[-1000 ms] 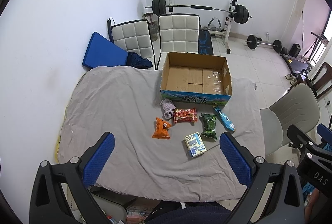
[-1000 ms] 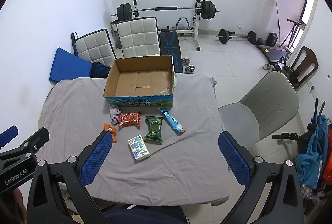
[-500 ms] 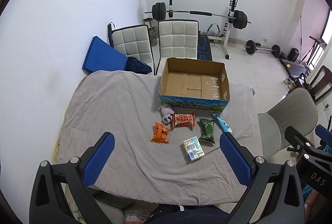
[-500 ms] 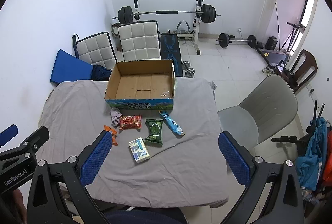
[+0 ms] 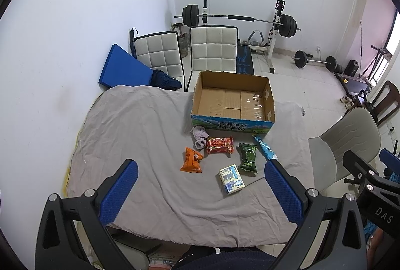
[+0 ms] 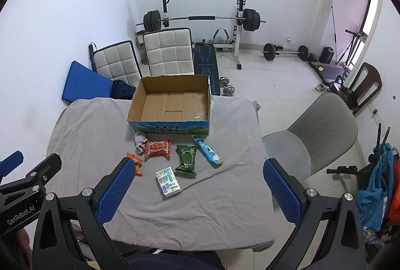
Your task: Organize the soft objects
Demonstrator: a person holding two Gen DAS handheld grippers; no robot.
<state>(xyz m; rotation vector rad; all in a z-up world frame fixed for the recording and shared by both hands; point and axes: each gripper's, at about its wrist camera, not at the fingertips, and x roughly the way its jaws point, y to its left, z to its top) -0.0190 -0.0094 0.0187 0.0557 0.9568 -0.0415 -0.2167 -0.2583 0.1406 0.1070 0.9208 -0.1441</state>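
Six soft items (image 5: 220, 145) before open carton (image 5: 232, 98)

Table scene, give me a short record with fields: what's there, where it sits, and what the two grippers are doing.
surface: table under a grey cloth
container: cardboard box, open, nothing inside
items in front of box: purple sock, red packet, orange packet, green packet, blue packet, small white carton
left gripper: open, holding nothing, above the table's near edge
right gripper: open, holding nothing

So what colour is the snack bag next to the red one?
Green snack bag, clearest in the right wrist view.
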